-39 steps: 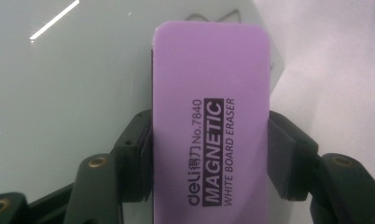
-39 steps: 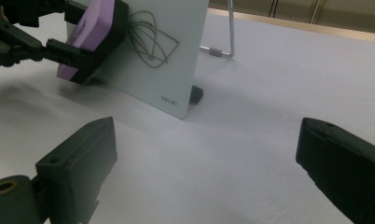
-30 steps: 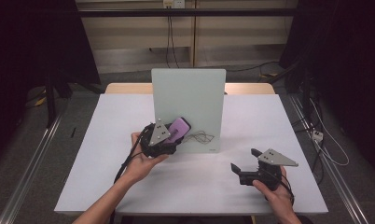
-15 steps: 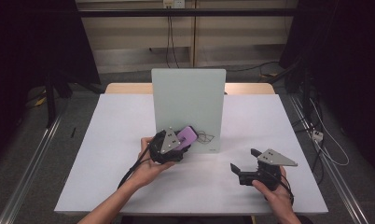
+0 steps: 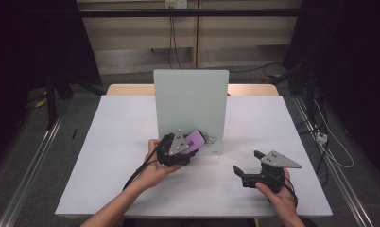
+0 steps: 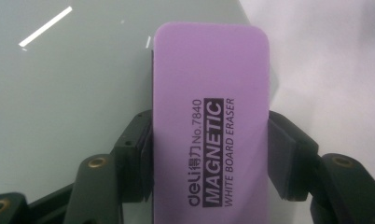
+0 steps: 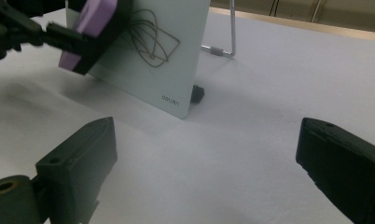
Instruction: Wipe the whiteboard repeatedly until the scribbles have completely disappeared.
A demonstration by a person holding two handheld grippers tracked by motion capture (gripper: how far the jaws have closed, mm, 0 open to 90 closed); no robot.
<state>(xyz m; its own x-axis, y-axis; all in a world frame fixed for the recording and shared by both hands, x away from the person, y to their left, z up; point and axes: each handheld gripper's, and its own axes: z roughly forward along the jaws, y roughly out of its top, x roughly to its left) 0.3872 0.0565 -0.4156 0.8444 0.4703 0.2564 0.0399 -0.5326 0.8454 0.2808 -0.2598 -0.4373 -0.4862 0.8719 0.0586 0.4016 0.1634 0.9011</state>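
A: What surface and room?

B: A white rectangular table (image 5: 117,156) on grey floor (image 5: 32,156), dark curtains either side.

A: Your tools?

B: My left tool (image 5: 178,150) is clamped on the purple magnetic whiteboard eraser (image 6: 209,130), pressed against the upright pale-green whiteboard (image 5: 190,101) at its scribble (image 7: 153,35). My right tool (image 5: 247,166) rests wide open, empty.

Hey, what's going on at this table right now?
A person is working with a gripper in each hand. The left gripper is clamped on a purple whiteboard eraser, holding it against a small standing whiteboard beside a scribble drawn near its lower edge. The right gripper rests on the white table, jaws open, holding nothing.
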